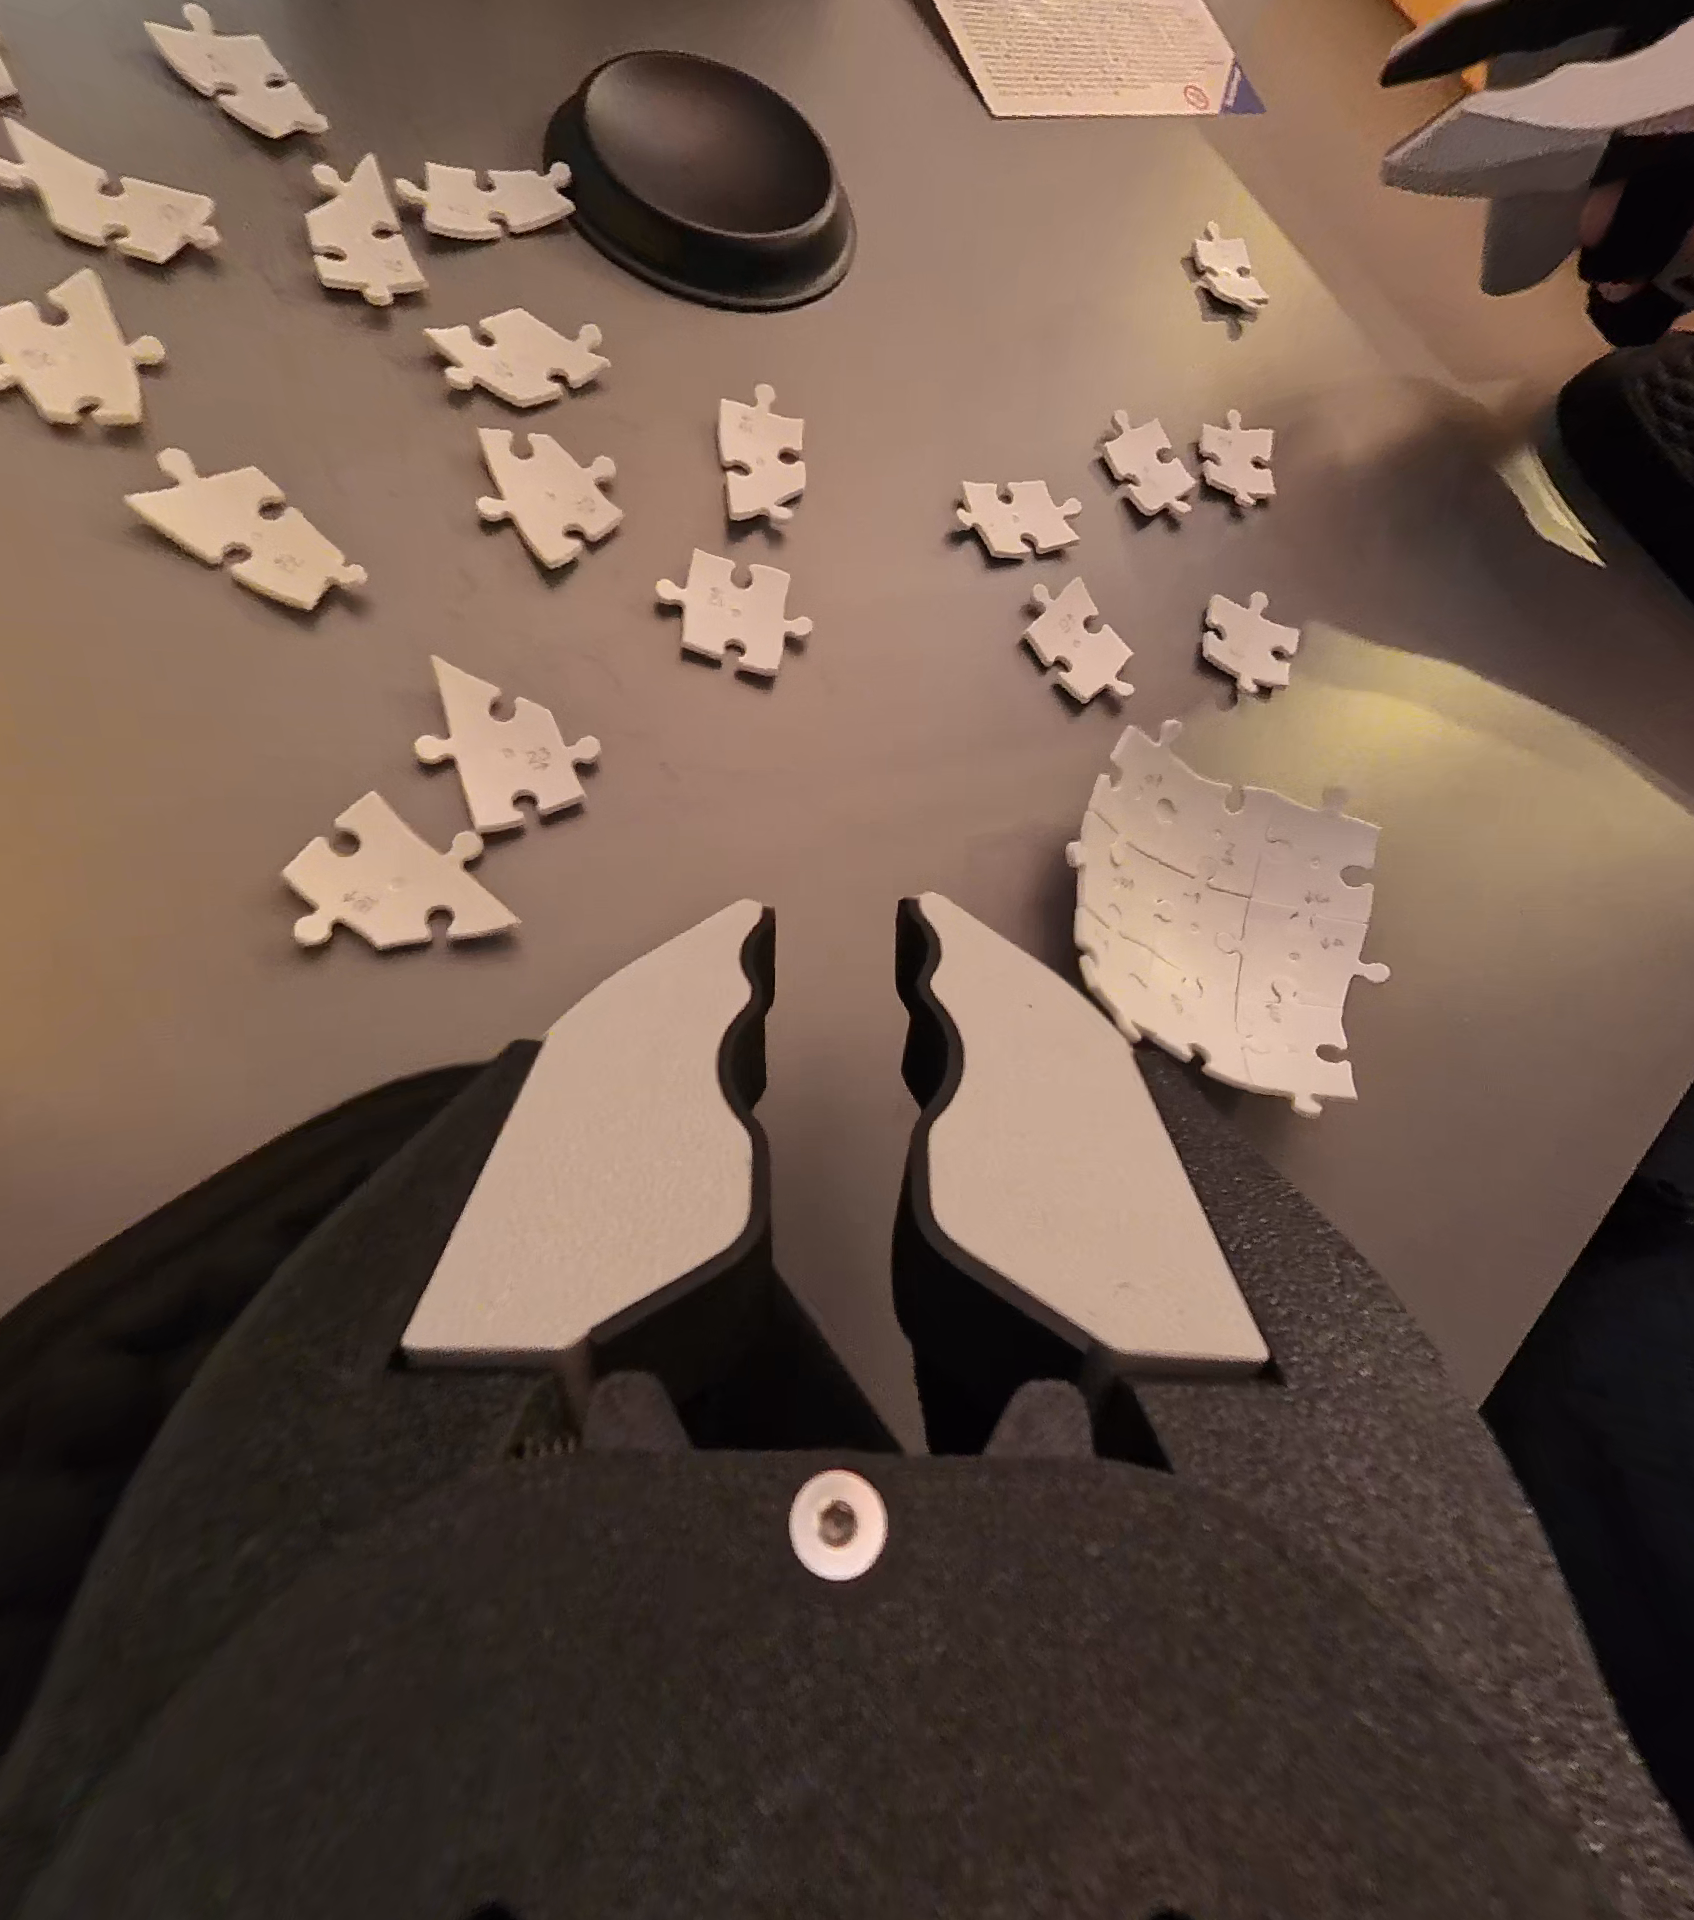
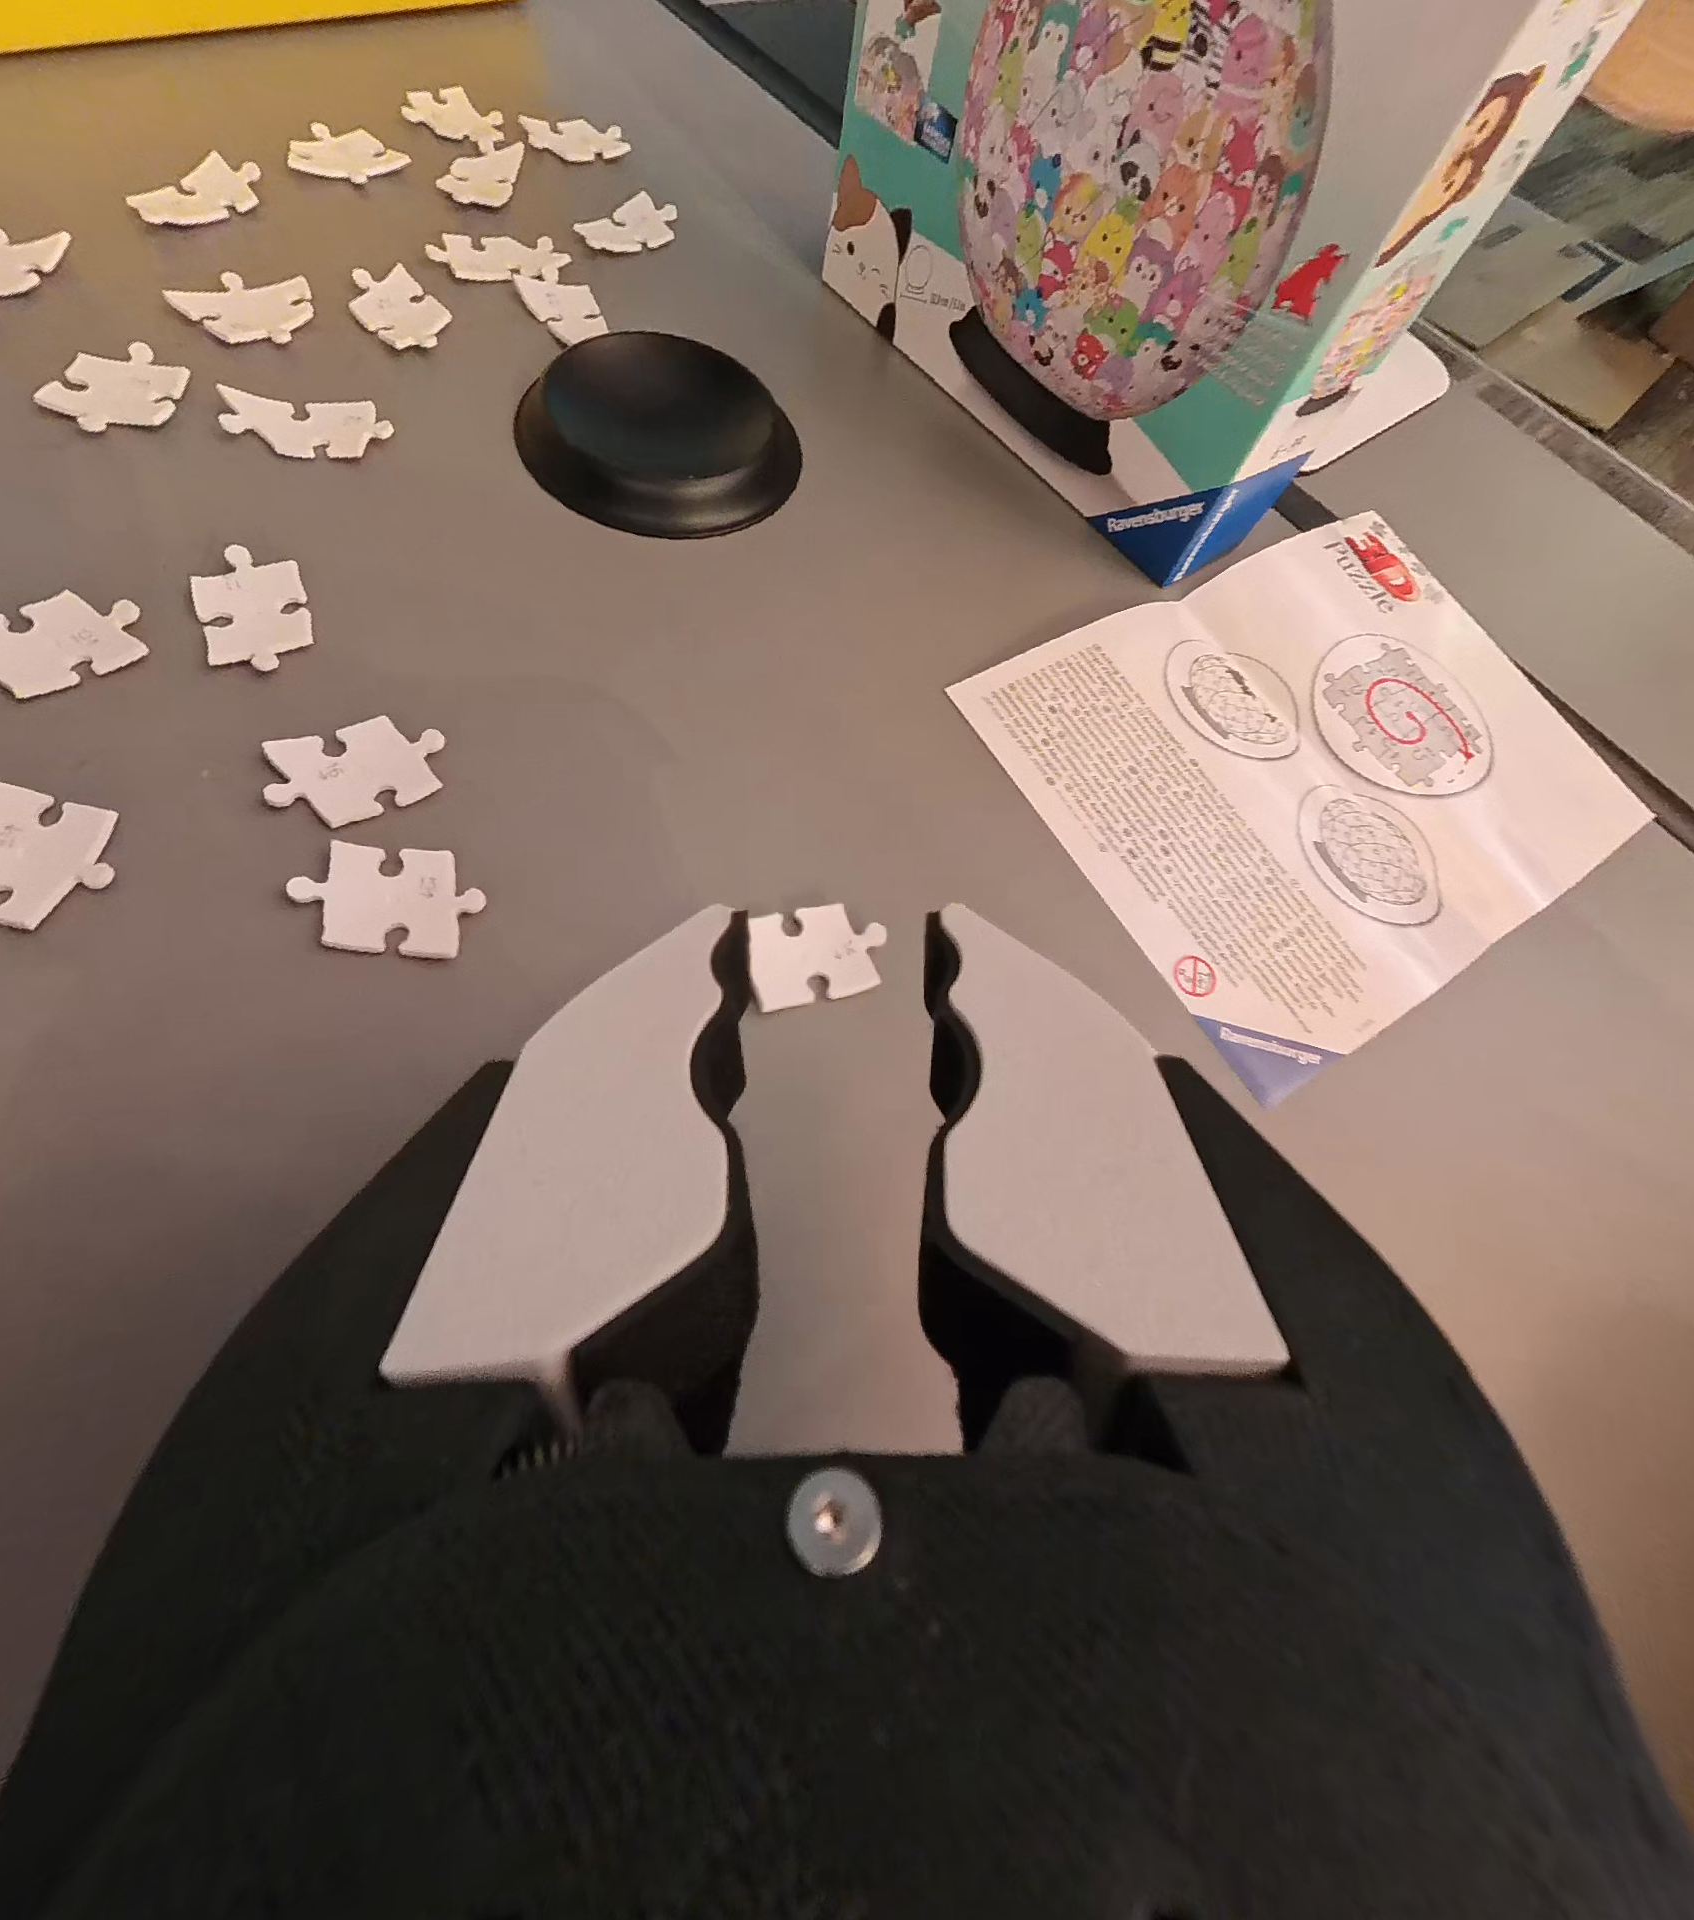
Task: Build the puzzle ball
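Observation:
Several white loose puzzle pieces (image 1: pixel 510 769) lie face down on the grey table (image 1: pixel 874 727). A curved assembled section (image 1: pixel 1227 914) of several joined pieces rests near the table's right edge, just right of my left gripper (image 1: pixel 838 920), which is open and empty above the table. My right gripper (image 2: pixel 832 920) is open, and a single loose piece (image 2: pixel 812 961) lies flat on the table between its fingertips, close to the left finger. The right gripper also shows in the left wrist view (image 1: pixel 1549 135), at top right. More loose pieces (image 2: pixel 355 769) lie to its left.
A black round stand (image 2: pixel 661 431) sits mid-table and also shows in the left wrist view (image 1: pixel 708 187). The colourful puzzle box (image 2: pixel 1134 260) stands at the back right. A folded paper leaflet (image 2: pixel 1290 790) lies right of the right gripper. The table edge (image 1: pixel 1601 1143) runs close on the right. Some 35 cm of space lies between my two pairs of fingers. The curved assembled section (image 1: pixel 1227 914) lies some 9 cm from my left tips, 25 cm from my right tips.

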### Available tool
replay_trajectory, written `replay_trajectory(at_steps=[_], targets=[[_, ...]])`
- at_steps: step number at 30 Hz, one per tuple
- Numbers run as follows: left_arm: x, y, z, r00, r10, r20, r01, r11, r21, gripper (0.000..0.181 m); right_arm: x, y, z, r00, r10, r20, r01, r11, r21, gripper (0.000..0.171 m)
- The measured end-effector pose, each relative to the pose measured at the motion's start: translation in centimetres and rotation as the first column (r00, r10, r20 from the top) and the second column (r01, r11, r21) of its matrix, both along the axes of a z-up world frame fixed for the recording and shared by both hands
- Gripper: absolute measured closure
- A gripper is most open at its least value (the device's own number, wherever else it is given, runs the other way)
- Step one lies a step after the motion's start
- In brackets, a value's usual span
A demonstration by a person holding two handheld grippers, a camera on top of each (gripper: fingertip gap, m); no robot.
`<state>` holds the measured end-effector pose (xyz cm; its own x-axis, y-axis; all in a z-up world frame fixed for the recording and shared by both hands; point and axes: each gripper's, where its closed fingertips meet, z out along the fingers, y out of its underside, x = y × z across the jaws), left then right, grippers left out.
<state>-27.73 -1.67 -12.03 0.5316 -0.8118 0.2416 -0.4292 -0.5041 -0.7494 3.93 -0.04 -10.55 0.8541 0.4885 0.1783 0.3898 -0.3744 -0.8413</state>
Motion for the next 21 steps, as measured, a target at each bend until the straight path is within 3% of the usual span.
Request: replay_trajectory(at_steps=[3, 5, 9, 14, 17, 21], targets=[[1.5, 0.1, -0.1, 0.995, -0.093, -0.029, 0.094, 0.995, 0.017, 0.159, -1.7, -0.4, 0.2, 0.995, 0.089, -0.046, -0.089, 0.996, 0.009, 0.138], [2.2, 0.5, 0.2, 0.990, -0.125, -0.070, 0.128, 0.991, 0.032, 0.159, -4.9, -1.5, 1.6, 0.956, 0.257, -0.141, -0.251, 0.966, 0.061, 0.138], [3.7, 1.0, 2.7, 0.990, -0.138, -0.018, 0.139, 0.987, 0.079, 0.160, -11.7, -4.3, 4.2, 0.749, 0.592, -0.297, -0.591, 0.800, 0.105, 0.138], [3.6, 0.3, 3.3, 0.993, -0.115, -0.001, 0.115, 0.989, 0.095, 0.160, -16.6, -4.6, 2.0, 0.505, 0.847, -0.165, -0.863, 0.496, -0.095, 0.132], [2.6, -0.8, 3.0, 0.996, -0.087, -0.004, 0.087, 0.993, 0.079, 0.160, -18.6, -3.4, -1.0, 0.374, 0.926, -0.043, -0.905, 0.355, -0.233, 0.131], [0.3, -2.3, 2.7, 0.999, -0.037, -0.028, 0.039, 0.997, 0.062, 0.160, -19.4, -2.6, -3.8, 0.249, 0.968, 0.007, -0.887, 0.231, -0.401, 0.130]])
